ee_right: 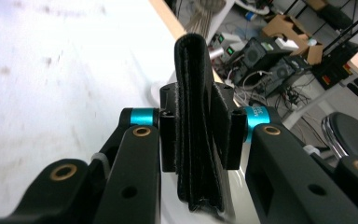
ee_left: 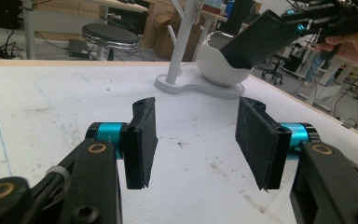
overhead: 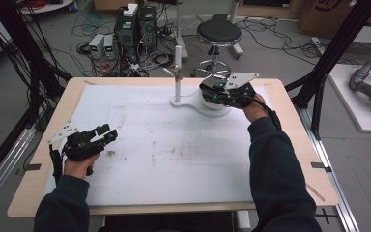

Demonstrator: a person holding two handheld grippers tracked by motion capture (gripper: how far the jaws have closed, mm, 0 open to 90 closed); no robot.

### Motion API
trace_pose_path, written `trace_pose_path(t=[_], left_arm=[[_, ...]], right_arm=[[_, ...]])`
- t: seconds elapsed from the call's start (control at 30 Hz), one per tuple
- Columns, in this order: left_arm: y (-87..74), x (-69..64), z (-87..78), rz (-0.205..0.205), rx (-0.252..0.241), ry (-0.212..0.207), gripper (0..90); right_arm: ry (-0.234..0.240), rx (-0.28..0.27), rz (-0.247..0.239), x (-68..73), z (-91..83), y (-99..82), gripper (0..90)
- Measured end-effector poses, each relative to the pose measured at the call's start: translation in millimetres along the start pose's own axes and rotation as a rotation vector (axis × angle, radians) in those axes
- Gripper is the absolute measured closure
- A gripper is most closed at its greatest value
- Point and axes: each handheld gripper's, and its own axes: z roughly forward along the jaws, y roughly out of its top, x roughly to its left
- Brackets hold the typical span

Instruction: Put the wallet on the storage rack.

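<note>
My right gripper [overhead: 213, 90] is shut on a black folded wallet [ee_right: 198, 93] at the far middle of the table. In the left gripper view the wallet [ee_left: 256, 39] tilts down with its lower end in the mouth of a white bowl [ee_left: 214, 65]. The bowl [overhead: 216, 107] sits on a white base beside an upright white post [overhead: 177, 72]. At the left of the white mat, my left gripper [overhead: 107, 131] hovers open. Its jaws stand wide apart with nothing between them [ee_left: 196, 135], pointing toward the bowl.
A stained white mat [overhead: 174, 154] covers most of the wooden table [overhead: 43, 193]. Beyond the far edge stand a black stool [overhead: 218, 33] and computer boxes with cables [overhead: 135, 29]. Black frame posts [overhead: 319, 87] rise at both sides.
</note>
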Motion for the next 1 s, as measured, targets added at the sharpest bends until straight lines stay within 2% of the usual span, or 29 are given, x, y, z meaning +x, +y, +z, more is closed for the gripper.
trace_pose_path(t=[0.1, 0.2, 0.23, 0.3, 0.37, 0.4, 0.47, 0.5, 0.53, 0.57, 0.63, 0.67, 0.83, 0.93, 1.0], left_arm=[[0.2, -0.3, 0.2, 0.000, -0.001, -0.001, 48.0], [0.4, -1.0, 0.4, 0.002, -0.001, -0.002, 48.0], [0.3, -1.0, 0.5, 0.001, -0.001, -0.002, 48.0], [0.1, -1.1, 0.8, -0.004, -0.001, -0.003, 48.0], [0.1, -1.0, 0.8, -0.005, -0.001, -0.002, 48.0], [0.1, -1.1, 0.8, -0.006, -0.001, -0.002, 48.0], [0.1, -1.1, 0.8, -0.006, -0.002, -0.003, 48.0], [0.0, -1.0, 1.0, -0.005, -0.001, -0.003, 48.0], [0.0, -0.7, 1.0, -0.003, 0.002, -0.002, 48.0], [-0.2, -0.6, 1.2, -0.005, 0.001, -0.003, 48.0], [-0.2, -0.6, 1.4, -0.005, 0.002, -0.003, 48.0], [-0.2, -0.6, 1.4, -0.005, 0.002, -0.003, 48.0], [-0.2, -0.3, 1.1, -0.005, 0.003, -0.002, 48.0], [-0.3, -0.1, 1.3, -0.005, 0.005, -0.003, 48.0], [-0.3, -0.3, 1.2, -0.006, 0.004, -0.003, 48.0]], right_arm=[[-0.002, 0.016, -0.013, -0.3, -5.6, -4.7, 74.6], [0.006, 0.029, -0.053, 2.4, -10.2, -9.0, 74.5], [0.010, 0.044, -0.079, 4.6, -10.2, -9.8, 74.4], [0.011, 0.071, -0.098, 8.8, -10.3, -10.8, 76.0], [-0.021, 0.076, -0.115, 8.9, -11.7, -8.4, 79.4], [-0.021, 0.076, -0.115, 8.9, -11.7, -8.4, 79.4], [-0.083, 0.076, -0.138, 6.0, -13.3, -6.0, 81.4], [-0.105, 0.067, -0.140, 4.2, -13.6, -5.8, 81.6], [-0.105, 0.067, -0.140, 4.2, -13.6, -5.8, 81.6], [-0.137, 0.060, -0.127, -0.2, -14.7, -6.3, 81.9], [-0.162, 0.057, -0.112, -3.9, -15.7, -6.6, 82.0], [-0.162, 0.057, -0.112, -3.9, -15.7, -6.6, 82.0], [-0.232, 0.050, -0.123, -9.6, -14.4, -5.8, 81.9], [-0.224, 0.044, -0.123, -8.6, -12.9, -5.5, 81.8], [-0.175, 0.036, -0.115, -6.4, -11.0, -5.3, 81.4]])
